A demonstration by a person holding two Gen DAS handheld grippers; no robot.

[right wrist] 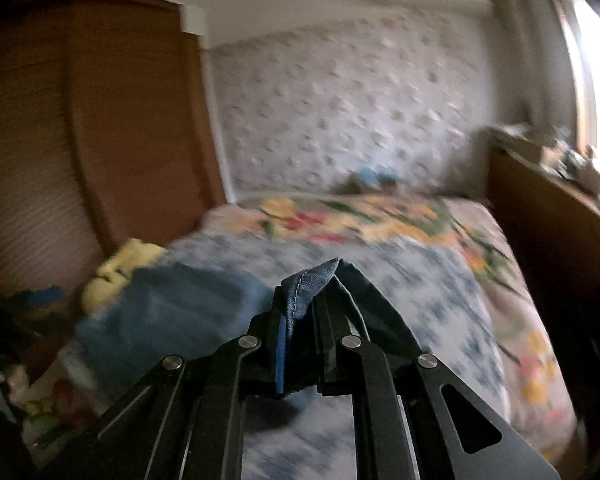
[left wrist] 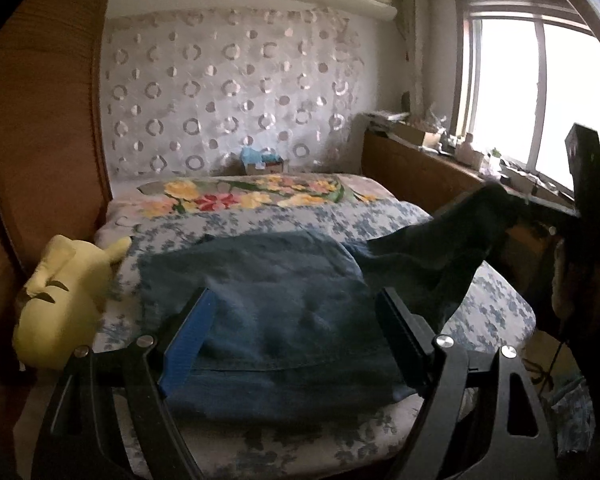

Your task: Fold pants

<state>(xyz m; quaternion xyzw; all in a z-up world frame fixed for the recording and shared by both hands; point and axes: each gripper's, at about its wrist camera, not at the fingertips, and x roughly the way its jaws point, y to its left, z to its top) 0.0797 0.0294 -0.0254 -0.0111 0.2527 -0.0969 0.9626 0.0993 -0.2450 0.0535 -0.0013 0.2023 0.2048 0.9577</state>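
Observation:
Blue denim pants lie spread on the bed's blue-flowered sheet. My left gripper hovers open just above their near end, its blue-padded finger and black finger set wide apart over the cloth, nothing pinched. At the right of that view one pant leg rises off the bed toward my right gripper. In the blurred right wrist view, my right gripper is shut on that leg's stitched hem, which sticks up between the fingertips. The rest of the pants lie lower left.
A yellow plush toy lies at the bed's left edge beside a tall wooden wardrobe. A bright floral blanket covers the far half of the bed. A cluttered wooden cabinet runs along the right under the window.

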